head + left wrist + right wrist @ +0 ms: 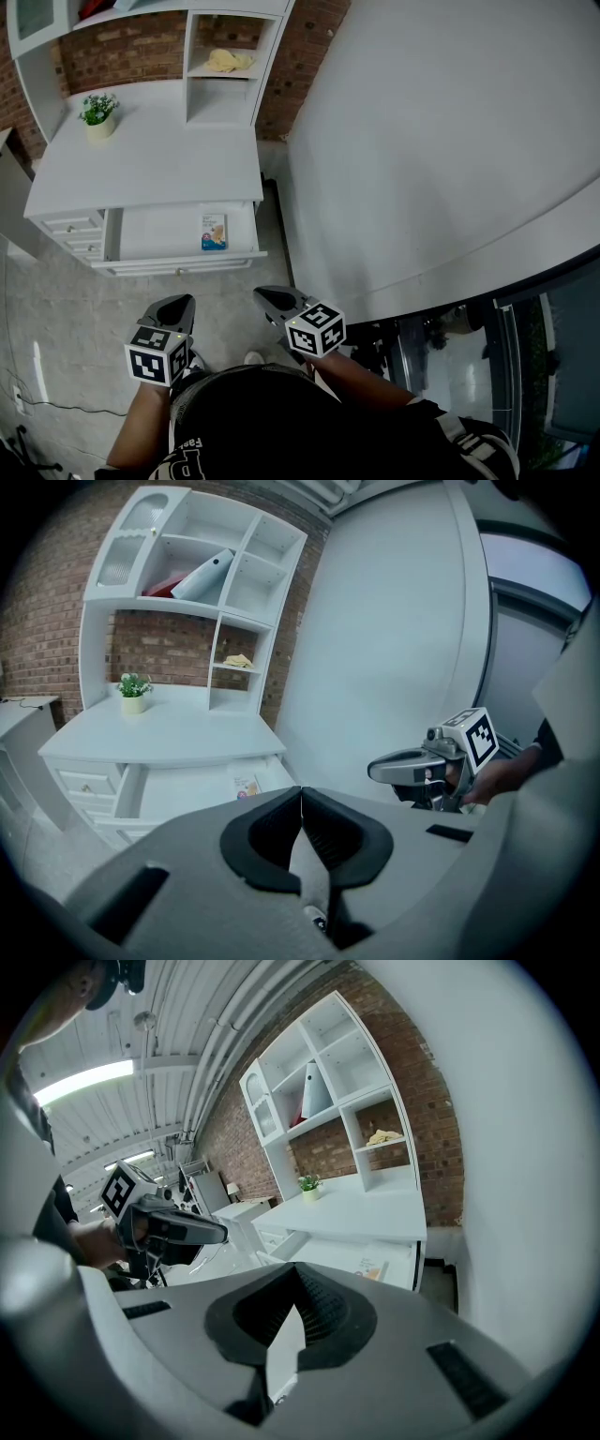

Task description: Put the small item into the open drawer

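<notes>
The white desk's wide drawer [150, 234] stands pulled open. A small printed packet [214, 232] lies flat in its right end; it also shows as the packet [247, 787] and the packet [372, 1269] in the two gripper views. My left gripper [178, 302] and right gripper [265, 295] hover side by side over the floor, short of the drawer front. Both are shut, with nothing between the jaws. The left gripper [300, 794] points at the drawer, and the right gripper [298, 1274] points toward the desk. Each gripper is in the other's view.
A potted plant [98, 114] stands on the desk top [159, 159]. A yellow object [230, 61] lies in a shelf cubby. Small closed drawers [77, 236] sit left of the open one. A large white curved surface [441, 141] rises at the right. A cable [42, 405] lies on the floor.
</notes>
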